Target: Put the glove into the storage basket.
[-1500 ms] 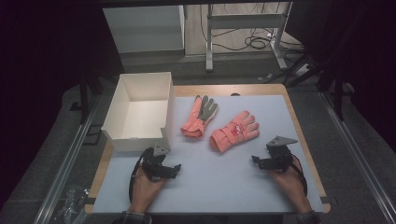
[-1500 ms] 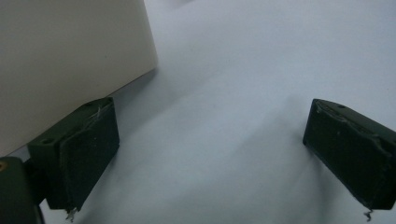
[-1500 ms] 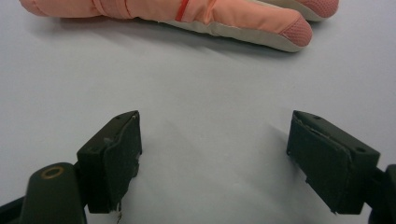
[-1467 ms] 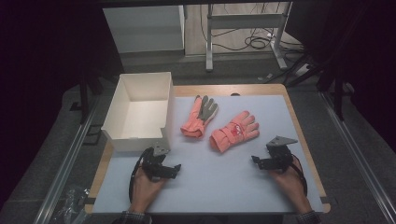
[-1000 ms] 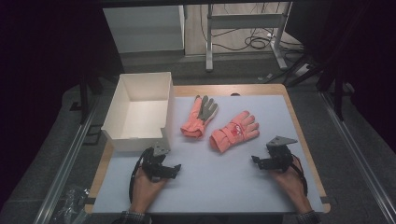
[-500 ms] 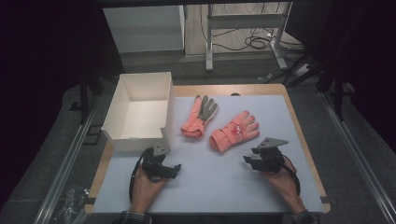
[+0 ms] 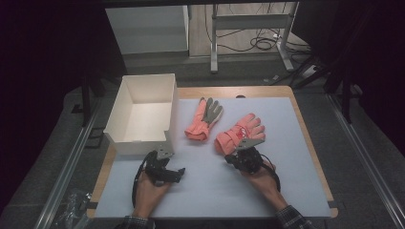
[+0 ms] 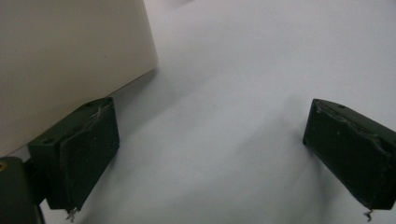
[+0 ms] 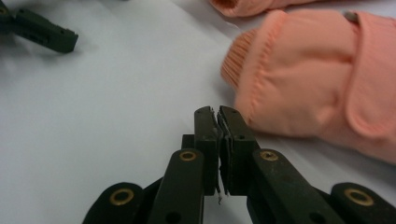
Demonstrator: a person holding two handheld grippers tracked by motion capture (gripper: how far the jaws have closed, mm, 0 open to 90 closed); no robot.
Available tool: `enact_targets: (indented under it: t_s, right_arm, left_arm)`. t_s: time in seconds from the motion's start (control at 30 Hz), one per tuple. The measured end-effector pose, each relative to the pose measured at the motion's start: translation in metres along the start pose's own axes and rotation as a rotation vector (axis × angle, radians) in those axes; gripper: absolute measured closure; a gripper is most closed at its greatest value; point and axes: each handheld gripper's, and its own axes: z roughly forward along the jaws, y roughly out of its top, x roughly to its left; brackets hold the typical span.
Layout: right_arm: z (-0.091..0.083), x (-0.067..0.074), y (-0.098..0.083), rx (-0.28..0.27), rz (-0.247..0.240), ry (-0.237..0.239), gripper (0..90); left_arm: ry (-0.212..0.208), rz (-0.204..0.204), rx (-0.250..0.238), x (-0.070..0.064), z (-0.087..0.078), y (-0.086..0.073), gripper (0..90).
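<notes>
Right gripper (image 9: pixel 218 114) fingers clenched, nothing between; just closed empty. Nearer pink glove (image 9: pixel 308 74) cuff lies just right of fingertips, on desk (image 7: pixel 296 181), likely about to be nudged. Left gripper (image 8: pixel 210 154) fingers released, idle beside white box (image 8: pixel 60 51).

An open white box (image 7: pixel 143 114) sits at the table's (image 7: pixel 286 181) 10 o'clock; cables (image 7: pixel 258 43) lie on the floor at 12 o'clock.
</notes>
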Motion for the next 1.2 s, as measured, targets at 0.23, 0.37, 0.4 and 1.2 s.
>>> enact_targets:
  t_s: [0.23, 0.37, 0.4, 1.2]
  right_arm:
    - [0.019, -0.001, 0.012, 0.024, -0.008, -0.008, 85.3]
    - [0.016, -0.007, 0.011, 0.028, 0.003, -0.041, 85.3]
    - [0.016, -0.007, 0.011, 0.028, 0.003, -0.041, 85.3]
    - [0.011, -0.037, 0.053, 0.013, 0.004, -0.102, 71.4]
  left_arm:
    - [0.000, 0.004, 0.000, 0.000, 0.000, 0.000, 3.6]
    - [0.000, 0.001, 0.000, 0.000, 0.000, 0.000, 3.6]
    - [0.000, 0.001, 0.000, 0.000, 0.000, 0.000, 3.6]
    - [0.001, 0.001, 0.001, 0.000, 0.000, 0.000, 3.6]
